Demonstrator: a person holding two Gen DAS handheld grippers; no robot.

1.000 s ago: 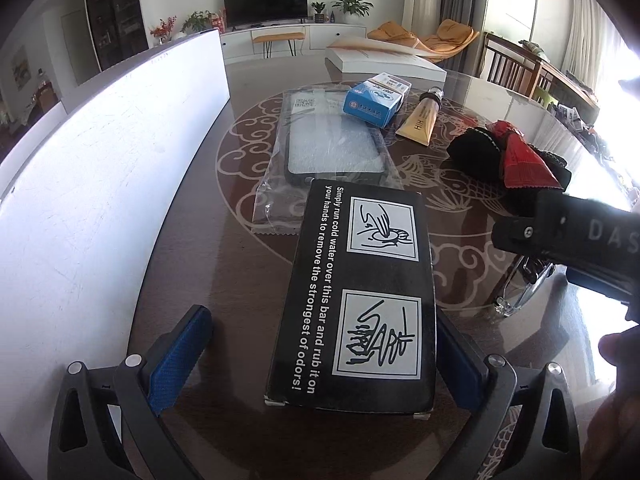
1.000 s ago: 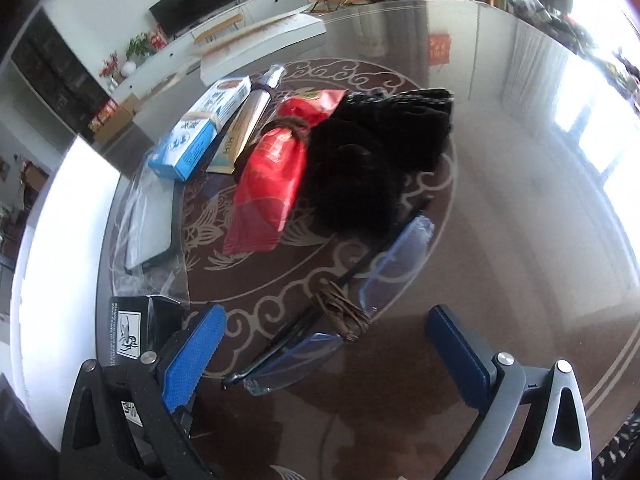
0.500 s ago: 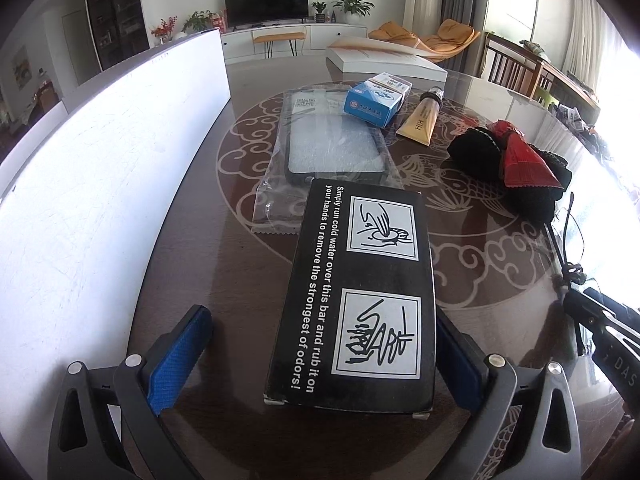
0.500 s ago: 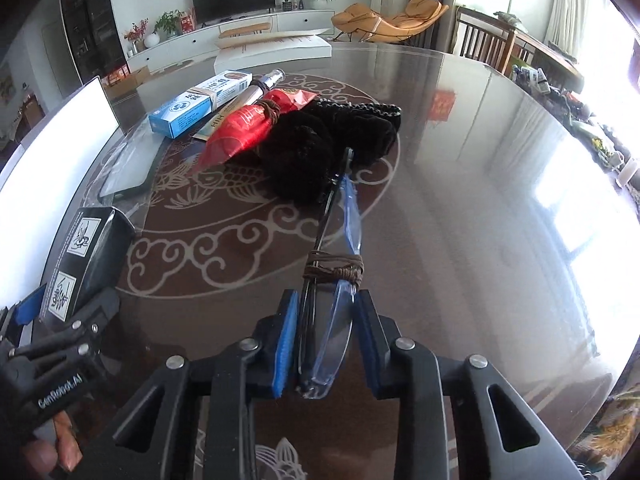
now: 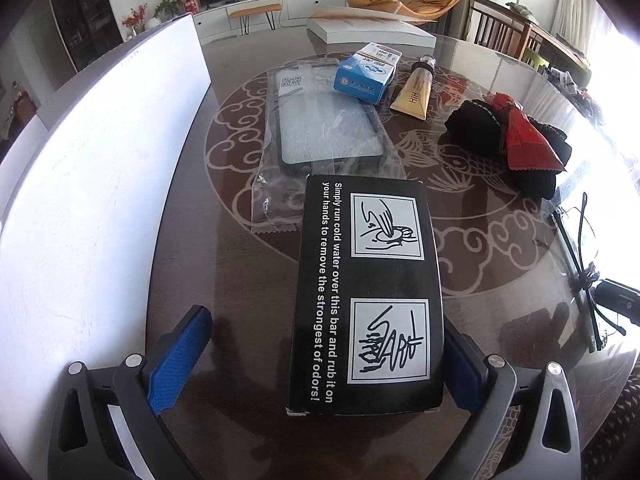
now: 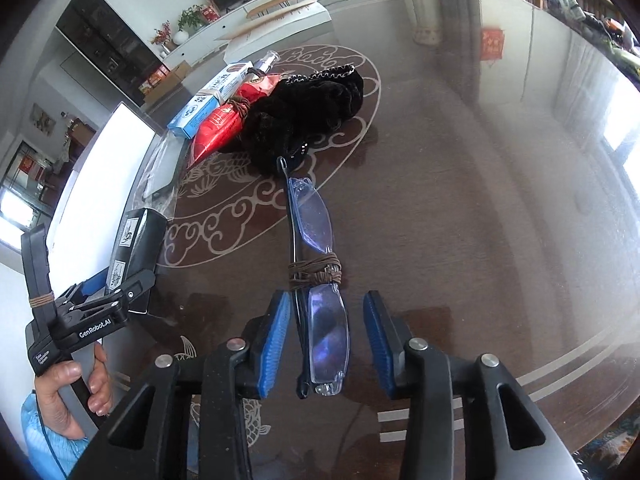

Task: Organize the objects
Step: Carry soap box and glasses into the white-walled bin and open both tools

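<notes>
Daylight, strong, entering from windows to the right of both claws. In the left wrist view the far right edge is blown out white, washing over the table [image 5: 500,80] rim there. The white board [image 5: 100,184] left of the left gripper [image 5: 326,364] is overexposed, almost without detail. Soft shadows pool on the table under its fingers. In the right wrist view the glossy top ahead and right of the right gripper [image 6: 326,344] carries broad pale reflections of windows and curtains. Heavy fisheye bending and dark vignette at all corners. The glasses [image 6: 320,280] look sharp; distant furniture seems slightly soft.
</notes>
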